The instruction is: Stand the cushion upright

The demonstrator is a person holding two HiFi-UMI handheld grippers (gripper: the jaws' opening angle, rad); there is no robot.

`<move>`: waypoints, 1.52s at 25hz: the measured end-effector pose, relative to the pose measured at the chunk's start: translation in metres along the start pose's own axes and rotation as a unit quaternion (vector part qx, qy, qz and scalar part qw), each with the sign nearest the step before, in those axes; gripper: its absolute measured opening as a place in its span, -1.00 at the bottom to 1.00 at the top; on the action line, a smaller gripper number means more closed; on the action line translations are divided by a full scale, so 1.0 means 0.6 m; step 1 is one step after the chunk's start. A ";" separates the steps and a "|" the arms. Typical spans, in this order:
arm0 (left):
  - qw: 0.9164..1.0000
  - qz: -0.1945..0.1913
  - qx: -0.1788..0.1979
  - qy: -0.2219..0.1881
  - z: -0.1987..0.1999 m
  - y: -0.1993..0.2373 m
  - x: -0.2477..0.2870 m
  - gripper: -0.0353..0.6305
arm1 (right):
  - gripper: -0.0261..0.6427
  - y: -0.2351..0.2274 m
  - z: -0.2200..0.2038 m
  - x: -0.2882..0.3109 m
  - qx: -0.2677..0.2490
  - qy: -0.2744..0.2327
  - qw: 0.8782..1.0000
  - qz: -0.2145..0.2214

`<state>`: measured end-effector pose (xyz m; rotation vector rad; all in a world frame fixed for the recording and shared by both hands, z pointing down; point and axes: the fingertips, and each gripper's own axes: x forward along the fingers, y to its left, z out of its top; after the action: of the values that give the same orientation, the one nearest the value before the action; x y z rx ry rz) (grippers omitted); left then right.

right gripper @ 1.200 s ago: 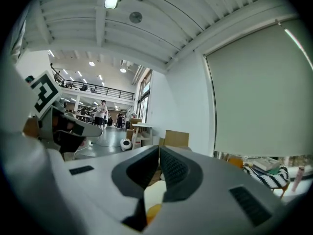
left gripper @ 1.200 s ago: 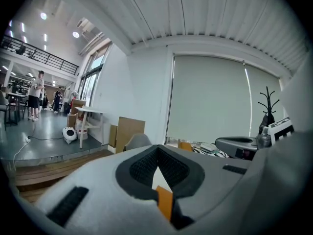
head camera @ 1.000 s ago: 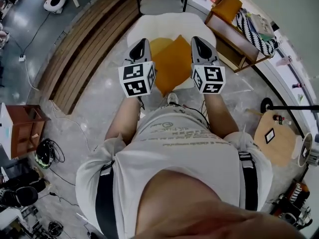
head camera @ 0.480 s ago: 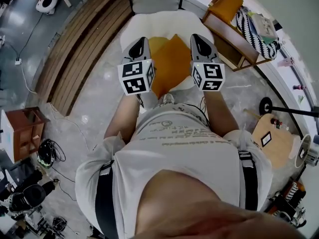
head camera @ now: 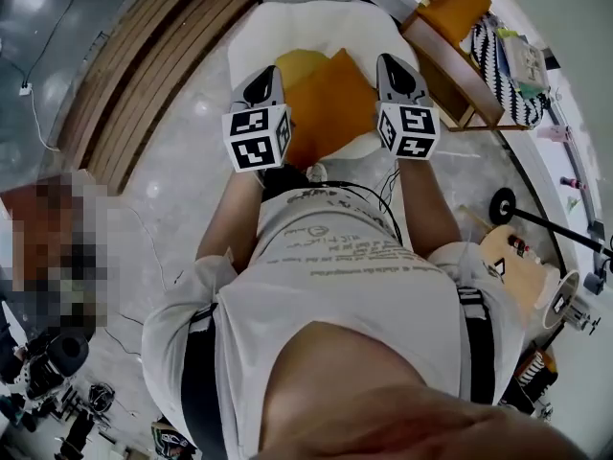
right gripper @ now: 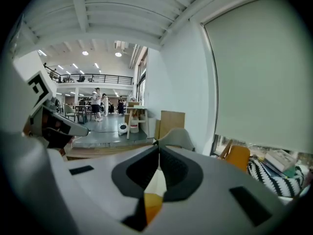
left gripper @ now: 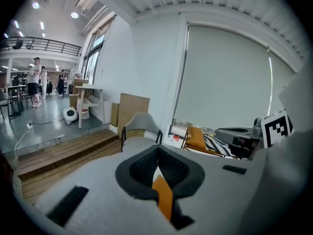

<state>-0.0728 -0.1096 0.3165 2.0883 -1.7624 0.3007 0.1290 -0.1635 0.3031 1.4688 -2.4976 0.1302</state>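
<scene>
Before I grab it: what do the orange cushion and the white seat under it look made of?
Orange cushion: probably matte fabric over soft filling, no shine, rounded edges. White seat: apparently padded upholstery, matte, bulging rounded rim; weave too small to tell.

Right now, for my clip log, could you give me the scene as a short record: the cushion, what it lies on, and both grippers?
cushion: orange cushion, broad face up, not yet upright
support: white seat
left gripper: jaws together, nothing held, at the cushion's left side
right gripper: jaws together, nothing held, at the cushion's right side
contact with cushion: cannot tell
</scene>
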 end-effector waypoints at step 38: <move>0.904 -0.061 -0.268 0.326 -0.831 0.247 0.334 -0.59 | -0.73 0.032 -0.775 0.366 -0.064 0.416 0.904 0.075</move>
<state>-0.1382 -0.0968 0.8697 1.4562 -1.1378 0.3719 0.0847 -0.2487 0.8084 0.8836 -1.8518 0.4944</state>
